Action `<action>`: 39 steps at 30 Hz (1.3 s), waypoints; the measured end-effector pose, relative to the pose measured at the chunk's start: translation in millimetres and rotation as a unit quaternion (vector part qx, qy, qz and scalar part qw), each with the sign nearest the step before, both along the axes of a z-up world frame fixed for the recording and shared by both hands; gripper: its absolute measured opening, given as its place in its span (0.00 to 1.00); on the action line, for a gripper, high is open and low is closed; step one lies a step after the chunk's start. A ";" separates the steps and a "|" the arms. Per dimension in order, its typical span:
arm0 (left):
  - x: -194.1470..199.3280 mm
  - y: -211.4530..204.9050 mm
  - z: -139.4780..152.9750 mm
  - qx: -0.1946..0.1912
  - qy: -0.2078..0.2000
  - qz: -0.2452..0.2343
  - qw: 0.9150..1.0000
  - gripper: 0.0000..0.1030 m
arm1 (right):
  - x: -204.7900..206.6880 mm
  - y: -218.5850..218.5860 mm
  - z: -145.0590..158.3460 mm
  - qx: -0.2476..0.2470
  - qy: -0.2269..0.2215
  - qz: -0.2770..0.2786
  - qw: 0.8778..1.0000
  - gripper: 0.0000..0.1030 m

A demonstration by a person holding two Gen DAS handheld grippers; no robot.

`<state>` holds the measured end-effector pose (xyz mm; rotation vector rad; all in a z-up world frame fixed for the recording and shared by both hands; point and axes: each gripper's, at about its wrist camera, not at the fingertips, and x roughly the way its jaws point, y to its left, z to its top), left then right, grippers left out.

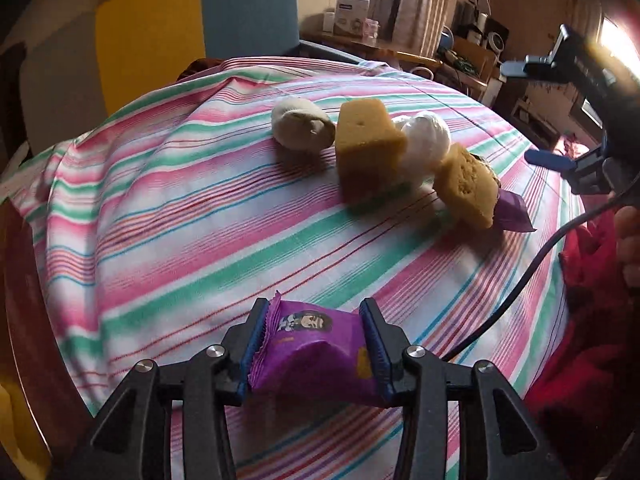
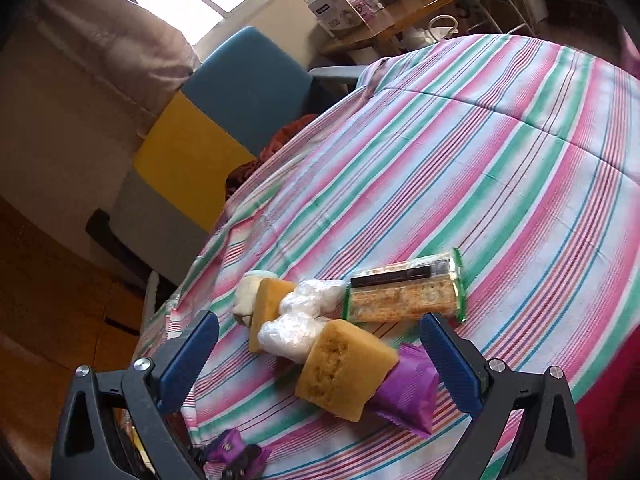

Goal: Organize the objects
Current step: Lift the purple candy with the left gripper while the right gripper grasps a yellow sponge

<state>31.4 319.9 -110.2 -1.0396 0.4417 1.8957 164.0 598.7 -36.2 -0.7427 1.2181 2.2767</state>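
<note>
The left gripper (image 1: 316,344) is clamped on a purple packet (image 1: 312,356), pads pressing both its sides. The right gripper (image 2: 320,356) stands wide apart, empty, above the sponge (image 2: 344,368) on the cloth (image 2: 500,160).

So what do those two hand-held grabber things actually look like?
Both are matt black plastic frames with silver screw heads, ending in two blue ribbed fingers. The left gripper and right gripper match. A black cable trails from the right one.

No lettering can be read; the purple snack packet (image 1: 308,352) shows only a cartoon figure print.
</note>
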 end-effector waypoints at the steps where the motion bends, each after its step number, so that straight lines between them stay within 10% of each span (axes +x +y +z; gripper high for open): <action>1: -2.3 1.9 -0.1 0.002 -0.004 0.004 1.000 0.45 | -1.6 0.4 -1.8 -0.002 -0.006 0.001 1.000 0.99; 18: -1.9 -3.0 -6.6 0.024 -0.009 0.015 1.000 0.46 | -34.3 -9.9 -26.4 0.019 -0.090 0.053 0.994 0.98; 22: -1.6 -8.5 -6.3 0.029 -0.016 0.018 0.999 0.46 | -50.2 -24.3 -22.3 -0.041 0.003 0.172 0.984 0.87; 25: -1.7 -11.7 -5.9 0.032 -0.022 0.019 0.999 0.46 | -60.8 -37.9 -25.3 -0.034 -0.020 0.210 0.977 0.77; 33: -2.7 -14.3 -6.9 0.037 -0.027 0.021 0.999 0.46 | -32.1 -9.3 -28.9 -0.005 -0.069 0.085 0.994 0.88; 39: -2.7 -16.3 -7.2 0.042 -0.032 0.023 0.998 0.45 | -48.0 -17.3 -38.9 0.011 -0.112 0.111 0.987 0.92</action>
